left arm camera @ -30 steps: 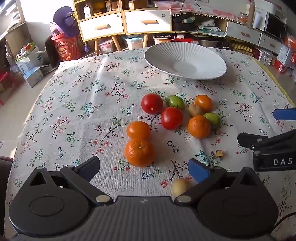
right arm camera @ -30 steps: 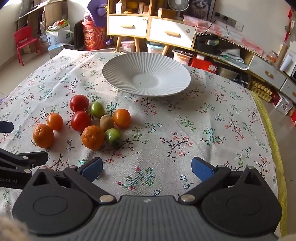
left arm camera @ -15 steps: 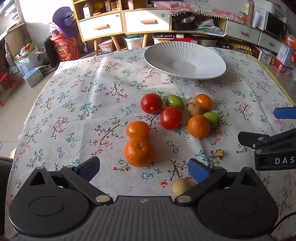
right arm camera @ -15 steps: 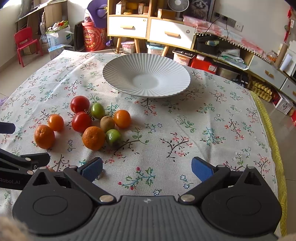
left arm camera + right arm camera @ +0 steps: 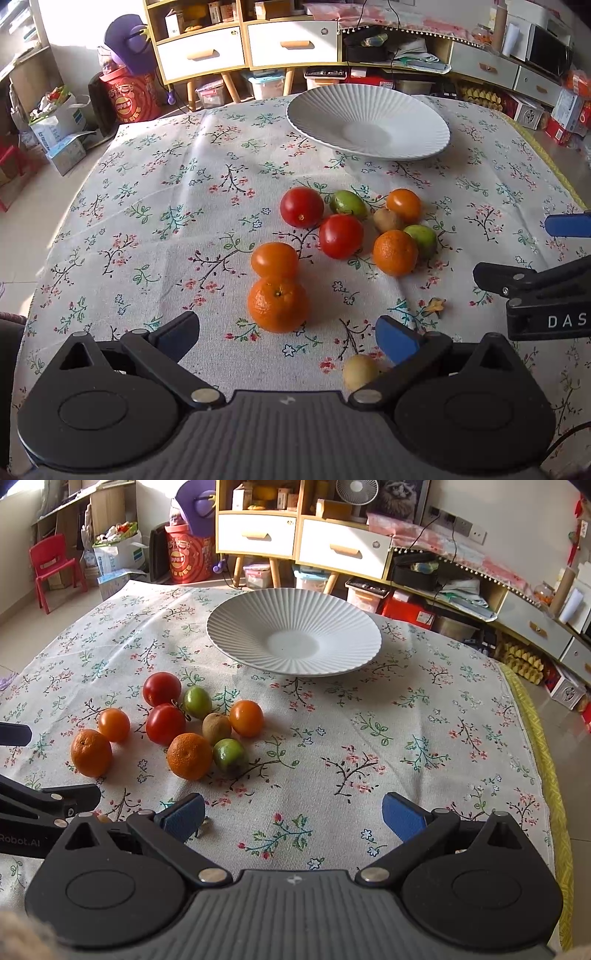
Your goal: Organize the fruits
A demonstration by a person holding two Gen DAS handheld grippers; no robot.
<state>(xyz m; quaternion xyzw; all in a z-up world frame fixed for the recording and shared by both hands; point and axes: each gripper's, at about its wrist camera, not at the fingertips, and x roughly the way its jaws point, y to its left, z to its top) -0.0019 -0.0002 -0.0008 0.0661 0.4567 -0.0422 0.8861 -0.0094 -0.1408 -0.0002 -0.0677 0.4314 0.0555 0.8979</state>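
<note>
A cluster of fruit lies on the floral tablecloth: a big orange point(image 5: 277, 304) point(image 5: 91, 752), a second orange point(image 5: 395, 252) point(image 5: 189, 756), two red tomatoes point(image 5: 301, 206) point(image 5: 161, 689), small orange tomatoes, green fruits point(image 5: 230, 755) and a brown kiwi point(image 5: 216, 727). A pale fruit point(image 5: 360, 376) lies under my left gripper's right finger. The white ribbed plate point(image 5: 413, 146) point(image 5: 236, 642) stands empty beyond. My left gripper point(image 5: 287, 334) is open, just short of the big orange. My right gripper point(image 5: 293, 816) is open and empty, to the right of the cluster.
The table's right edge has a yellow trim point(image 5: 535, 731). Drawer cabinets point(image 5: 303, 542) and floor clutter stand beyond the far edge. My right gripper shows at the right edge of the left wrist view point(image 5: 546, 288).
Both gripper views have crept slightly forward toward the fruit. No fruit has moved, and both grippers stay open.
</note>
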